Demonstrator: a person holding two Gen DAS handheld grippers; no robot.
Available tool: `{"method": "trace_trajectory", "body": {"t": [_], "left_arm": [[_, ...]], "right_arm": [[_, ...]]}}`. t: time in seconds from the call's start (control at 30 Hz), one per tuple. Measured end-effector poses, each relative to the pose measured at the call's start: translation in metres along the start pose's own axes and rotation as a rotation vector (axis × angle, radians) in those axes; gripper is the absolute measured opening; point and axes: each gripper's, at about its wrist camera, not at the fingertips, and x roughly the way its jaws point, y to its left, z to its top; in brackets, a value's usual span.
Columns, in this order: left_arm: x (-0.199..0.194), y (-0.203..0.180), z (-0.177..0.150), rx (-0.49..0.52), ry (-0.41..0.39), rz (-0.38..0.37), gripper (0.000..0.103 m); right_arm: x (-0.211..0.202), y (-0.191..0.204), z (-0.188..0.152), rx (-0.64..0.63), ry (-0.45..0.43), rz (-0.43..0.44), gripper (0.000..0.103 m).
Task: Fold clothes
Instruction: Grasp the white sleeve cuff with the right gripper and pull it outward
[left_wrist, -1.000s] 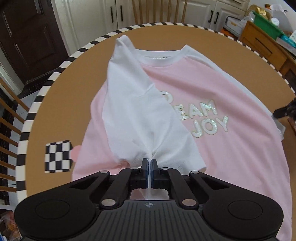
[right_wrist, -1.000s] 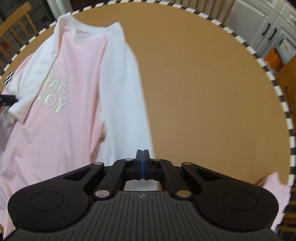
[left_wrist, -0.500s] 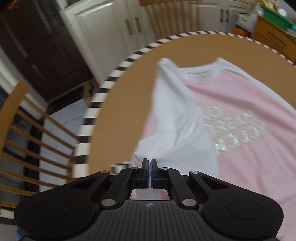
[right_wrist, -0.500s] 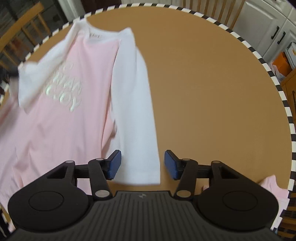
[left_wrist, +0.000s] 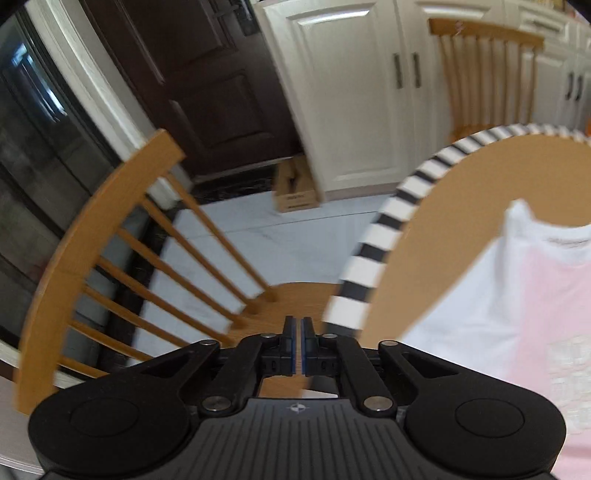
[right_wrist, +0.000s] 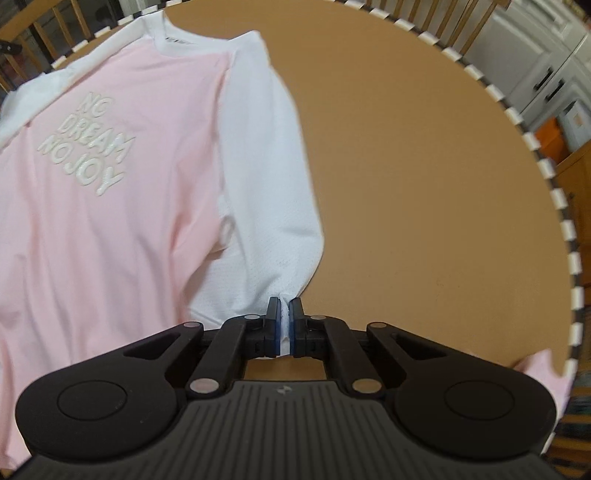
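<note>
A pink T-shirt (right_wrist: 110, 206) with white sleeves and raised white lettering lies face up on the round brown table (right_wrist: 424, 166). My right gripper (right_wrist: 283, 325) is shut on the hem of the shirt's white right sleeve (right_wrist: 273, 229), at the near end of the sleeve. My left gripper (left_wrist: 297, 343) is shut with nothing visible between its pads; it sits off the table's left edge, over a wooden chair (left_wrist: 122, 236). The shirt's white left sleeve (left_wrist: 469, 302) and pink body (left_wrist: 550, 317) lie to its right.
The table has a black-and-white striped rim (left_wrist: 373, 251). White cabinets (left_wrist: 354, 92) and a dark door (left_wrist: 207, 74) stand behind. A cardboard box (left_wrist: 295, 188) sits on the floor. More chairs (right_wrist: 454, 18) ring the table. A bit of pink cloth (right_wrist: 543, 373) hangs at the near right rim.
My left gripper let go of the left sleeve, which now lies spread out, and swung left off the table. My right gripper opened, then shut on the right sleeve's hem.
</note>
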Motion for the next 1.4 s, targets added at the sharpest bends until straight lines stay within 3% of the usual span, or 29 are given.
{"method": "trace_trajectory", "body": {"t": [0.23, 0.37, 0.4, 0.5, 0.53, 0.57, 0.6, 0.67, 0.7, 0.77, 0.8, 0.93, 1.0, 1.07, 1.13, 1.2, 1.27, 1.4], "left_arm": [[-0.023, -0.052, -0.024, 0.073, 0.020, -0.255, 0.013], [-0.014, -0.081, -0.030, 0.126, 0.027, -0.283, 0.013], [-0.010, -0.086, -0.030, 0.129, 0.031, -0.283, 0.013], [-0.003, -0.093, -0.024, 0.095, 0.053, -0.301, 0.013], [-0.005, -0.091, -0.023, 0.081, 0.049, -0.324, 0.016], [-0.009, -0.093, -0.020, 0.080, 0.044, -0.354, 0.020], [-0.012, -0.094, -0.017, 0.080, 0.039, -0.385, 0.027], [-0.016, -0.105, -0.011, 0.118, 0.021, -0.429, 0.030], [-0.016, -0.119, -0.008, 0.151, 0.017, -0.432, 0.030], [-0.010, -0.141, -0.003, 0.216, 0.017, -0.405, 0.030], [-0.004, -0.149, -0.003, 0.239, 0.026, -0.388, 0.030], [0.000, -0.161, -0.004, 0.322, 0.005, -0.322, 0.037], [0.010, -0.159, -0.004, 0.365, -0.004, -0.305, 0.037], [0.011, -0.158, -0.003, 0.382, -0.008, -0.295, 0.029], [0.015, -0.159, 0.000, 0.397, -0.008, -0.267, 0.001], [0.018, -0.156, 0.002, 0.410, 0.003, -0.252, 0.001], [0.025, -0.147, 0.007, 0.411, 0.027, -0.232, 0.000], [0.044, -0.129, 0.019, 0.430, 0.039, -0.132, 0.000]], "right_arm": [[-0.021, -0.056, 0.036, -0.037, -0.035, -0.316, 0.003], [-0.026, -0.090, 0.058, -0.029, -0.062, -0.492, 0.004], [-0.024, -0.095, 0.061, -0.025, -0.060, -0.501, 0.004], [-0.010, -0.112, 0.061, -0.008, 0.013, -0.520, 0.016], [-0.004, -0.114, 0.060, -0.022, 0.042, -0.533, 0.027], [-0.003, -0.115, 0.059, -0.026, 0.042, -0.533, 0.034], [-0.009, -0.113, 0.059, -0.015, -0.008, -0.511, 0.033], [-0.023, -0.109, 0.060, 0.007, -0.107, -0.468, 0.033], [-0.028, -0.108, 0.062, 0.039, -0.152, -0.408, 0.032], [-0.029, -0.104, 0.073, 0.138, -0.197, -0.201, 0.031], [-0.026, -0.098, 0.078, 0.141, -0.204, -0.159, 0.031], [-0.009, -0.096, 0.081, 0.100, -0.175, -0.219, 0.039], [-0.001, -0.118, 0.073, 0.176, -0.148, -0.247, 0.040], [0.008, -0.137, 0.063, 0.259, -0.106, -0.258, 0.040], [0.015, -0.143, 0.048, 0.316, -0.057, -0.249, 0.039], [0.022, -0.148, 0.035, 0.345, -0.039, -0.219, 0.033], [0.030, -0.148, 0.027, 0.361, -0.017, -0.195, 0.018], [0.032, -0.145, 0.022, 0.349, -0.037, -0.232, 0.022]]}}
